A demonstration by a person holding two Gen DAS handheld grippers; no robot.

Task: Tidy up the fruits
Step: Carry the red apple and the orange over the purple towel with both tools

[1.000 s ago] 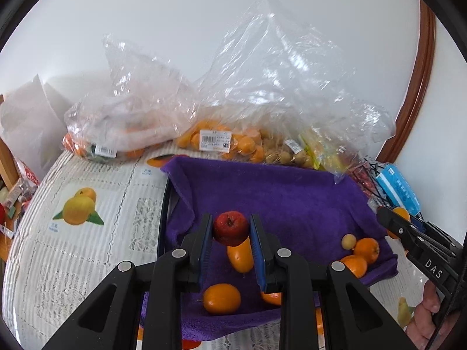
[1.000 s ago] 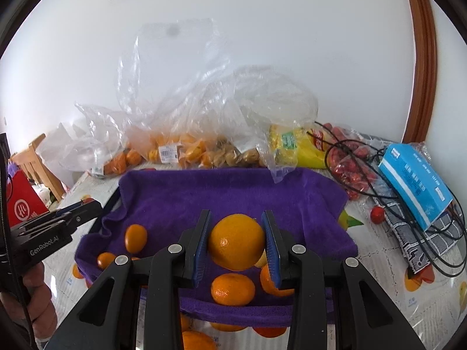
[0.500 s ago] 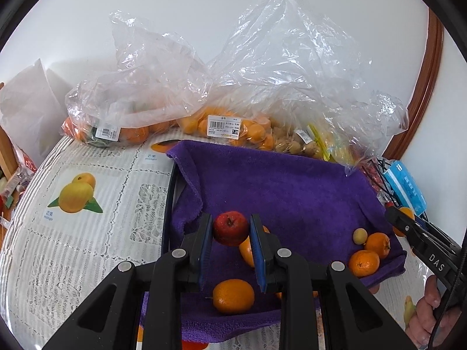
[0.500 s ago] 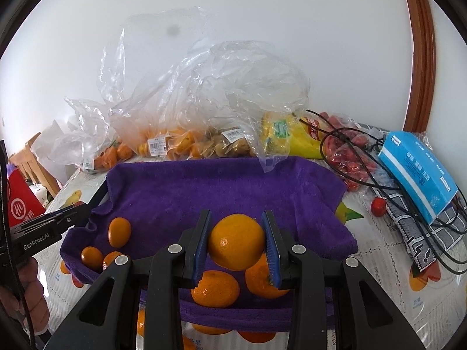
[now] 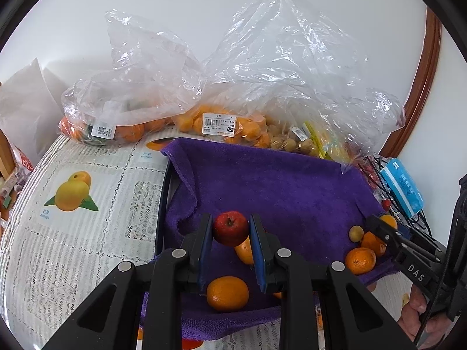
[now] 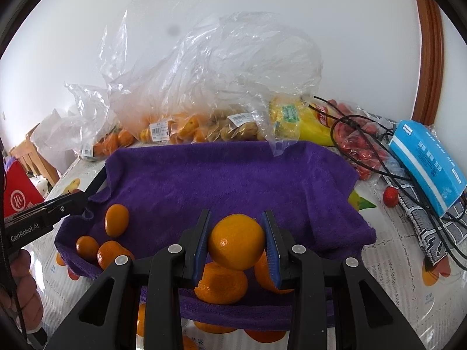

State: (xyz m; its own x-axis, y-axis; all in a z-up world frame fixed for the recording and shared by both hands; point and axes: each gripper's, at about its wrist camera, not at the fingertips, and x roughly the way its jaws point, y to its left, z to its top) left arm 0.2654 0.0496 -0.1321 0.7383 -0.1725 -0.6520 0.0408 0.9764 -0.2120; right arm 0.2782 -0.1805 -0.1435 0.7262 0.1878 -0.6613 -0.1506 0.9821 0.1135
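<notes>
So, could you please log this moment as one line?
left tongs: shut on red apple | right tongs: shut on orange | both over purple towel

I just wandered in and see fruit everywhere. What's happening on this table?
A person is sorting fruit with a hand-held gripper in each hand. The left gripper is clamped on a small red apple, and the right gripper is clamped on an orange. Both are held above a purple towel where several oranges and smaller fruits already lie. Clear plastic bags of fruit sit behind it.
</notes>
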